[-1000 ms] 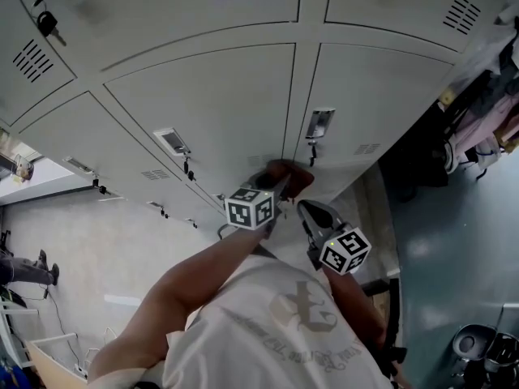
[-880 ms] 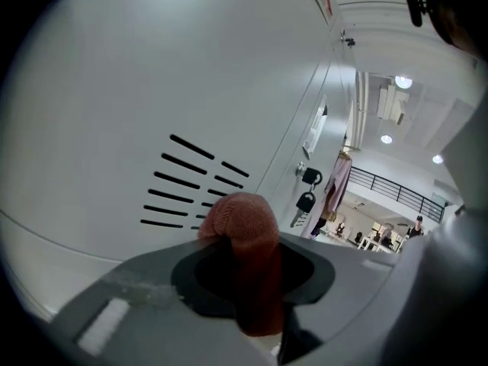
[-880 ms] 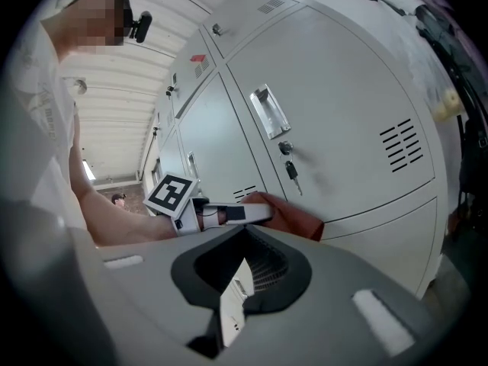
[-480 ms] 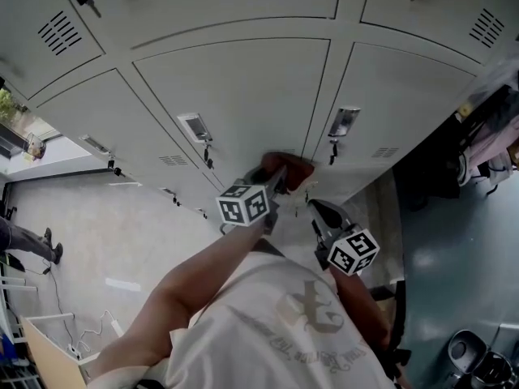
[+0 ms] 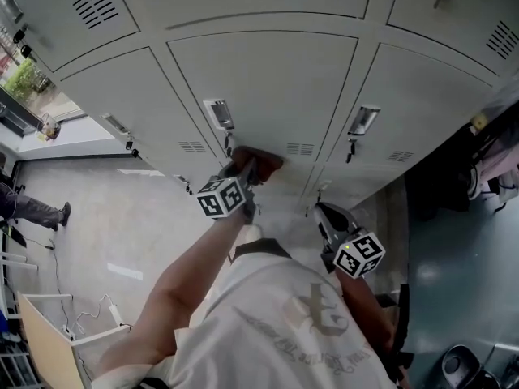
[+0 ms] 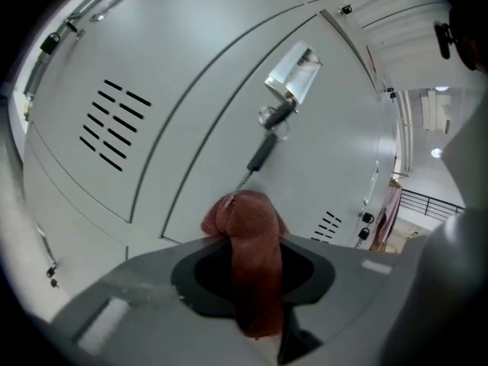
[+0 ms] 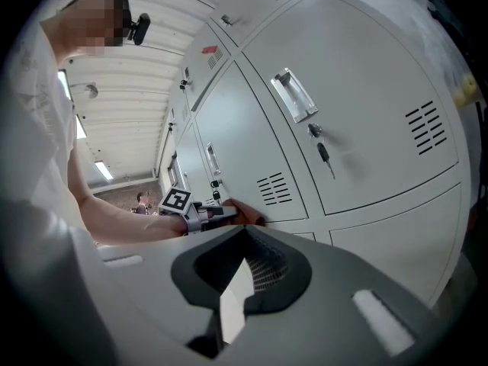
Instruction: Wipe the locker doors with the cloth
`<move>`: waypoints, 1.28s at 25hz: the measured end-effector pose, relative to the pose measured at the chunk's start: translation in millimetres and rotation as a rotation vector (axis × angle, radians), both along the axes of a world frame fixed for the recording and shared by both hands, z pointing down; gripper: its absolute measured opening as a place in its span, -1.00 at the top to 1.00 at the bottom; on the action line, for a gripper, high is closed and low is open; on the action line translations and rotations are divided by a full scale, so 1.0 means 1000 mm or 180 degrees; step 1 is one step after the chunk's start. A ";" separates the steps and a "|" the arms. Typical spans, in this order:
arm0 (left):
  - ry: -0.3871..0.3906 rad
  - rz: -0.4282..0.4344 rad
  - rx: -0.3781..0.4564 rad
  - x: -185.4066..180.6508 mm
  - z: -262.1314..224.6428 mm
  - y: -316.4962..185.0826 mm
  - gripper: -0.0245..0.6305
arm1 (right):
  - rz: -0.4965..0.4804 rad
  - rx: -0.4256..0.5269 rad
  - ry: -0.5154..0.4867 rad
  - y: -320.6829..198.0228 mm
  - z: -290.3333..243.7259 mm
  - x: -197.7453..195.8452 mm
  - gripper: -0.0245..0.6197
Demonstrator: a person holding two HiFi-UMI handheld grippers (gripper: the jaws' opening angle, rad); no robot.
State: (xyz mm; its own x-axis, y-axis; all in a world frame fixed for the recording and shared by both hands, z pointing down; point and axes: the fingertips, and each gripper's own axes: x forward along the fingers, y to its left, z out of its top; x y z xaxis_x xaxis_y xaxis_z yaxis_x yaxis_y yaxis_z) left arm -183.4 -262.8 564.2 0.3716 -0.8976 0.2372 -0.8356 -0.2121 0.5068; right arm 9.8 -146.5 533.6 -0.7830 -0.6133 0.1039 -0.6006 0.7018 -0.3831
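A reddish-brown cloth (image 5: 258, 161) is pressed against the lower part of a grey locker door (image 5: 268, 79), just right of its key and below its handle (image 5: 218, 113). My left gripper (image 5: 248, 170) is shut on the cloth (image 6: 248, 223), which bulges out past the jaws and touches the door (image 6: 191, 75) under the hanging key (image 6: 261, 152). My right gripper (image 5: 324, 214) hangs lower and to the right, away from the lockers, shut with nothing in it. The right gripper view shows the left gripper (image 7: 212, 212) and cloth (image 7: 249, 214) at the door beside a vent.
Neighbouring locker doors have handles (image 5: 364, 120), keys and vent slots (image 5: 398, 156). Clothes or bags (image 5: 496, 177) hang at the right end of the lockers. A person's legs (image 5: 32, 209) stand far left on the pale floor, and a board (image 5: 49, 343) sits at bottom left.
My left gripper has carried the cloth leftwards along the locker fronts, from the seam between two doors to below the middle door's handle. The right gripper has stayed low beside me.
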 end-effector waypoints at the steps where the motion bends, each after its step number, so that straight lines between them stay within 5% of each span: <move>1: -0.0033 -0.0040 0.0001 -0.009 0.001 0.001 0.57 | -0.0011 0.0002 0.0010 0.001 0.000 0.000 0.90; 8: -0.0207 -0.0271 0.0070 -0.060 -0.003 0.005 0.57 | -0.0019 -0.0007 0.0010 0.008 0.003 0.000 0.90; 16: -0.0587 -0.0117 0.0437 -0.065 -0.060 0.010 0.57 | -0.0061 -0.0019 -0.0010 0.017 0.007 -0.012 0.90; 26: 0.0031 -0.0169 0.0389 -0.018 -0.051 0.003 0.57 | 0.0119 -0.0076 -0.0070 0.022 0.010 0.002 0.90; 32: -0.0294 -0.0112 0.0390 0.024 -0.045 -0.002 0.57 | 0.0259 -0.0081 -0.0054 0.024 0.010 0.018 0.90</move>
State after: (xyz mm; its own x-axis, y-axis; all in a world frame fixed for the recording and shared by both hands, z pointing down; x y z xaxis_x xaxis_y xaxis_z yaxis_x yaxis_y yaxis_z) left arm -159.1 -264.8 519.4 0.3211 -0.9340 0.1567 -0.8854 -0.2374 0.3996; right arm 28.1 -122.7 543.4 -0.7325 -0.6723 0.1073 -0.6484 0.6410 -0.4108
